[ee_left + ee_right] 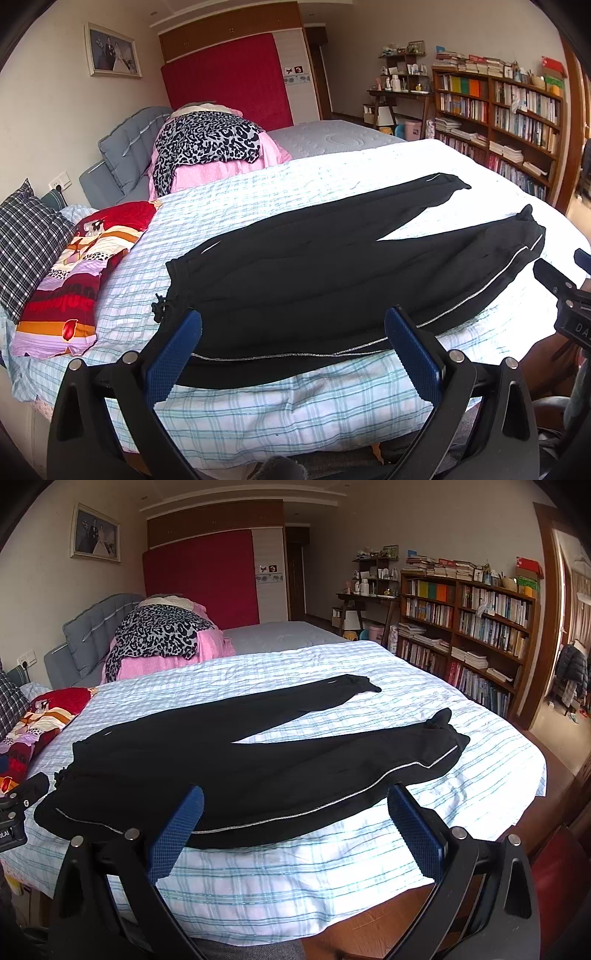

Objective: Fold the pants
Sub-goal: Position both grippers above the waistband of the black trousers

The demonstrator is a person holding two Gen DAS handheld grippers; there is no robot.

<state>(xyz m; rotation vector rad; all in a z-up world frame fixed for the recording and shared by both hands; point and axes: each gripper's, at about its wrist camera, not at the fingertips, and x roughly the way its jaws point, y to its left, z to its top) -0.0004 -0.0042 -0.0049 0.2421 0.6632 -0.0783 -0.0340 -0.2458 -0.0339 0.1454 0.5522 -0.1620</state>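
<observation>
Black pants (314, 269) (229, 760) with a thin silver side stripe lie flat on the checked bedspread (295, 402) (295, 878), waistband to the left, both legs spread apart toward the right. My left gripper (293, 332) hovers open in front of the bed's near edge, facing the waist end, its blue pads (173, 354) empty. Facing the near leg, my right gripper (295, 812) is also open and holds nothing between its blue pads (177, 830). Each gripper shows at the edge of the other's view: the right gripper (561, 291), the left gripper (18, 805).
A patterned red pillow (77, 266) and a checked cushion (26, 240) lie at the bed's left. A pink bundle with a leopard-print cloth (207, 144) sits behind, against a grey headboard (125, 147). Bookshelves (476, 627) line the right wall. Wooden floor (388, 926) shows below the bed's edge.
</observation>
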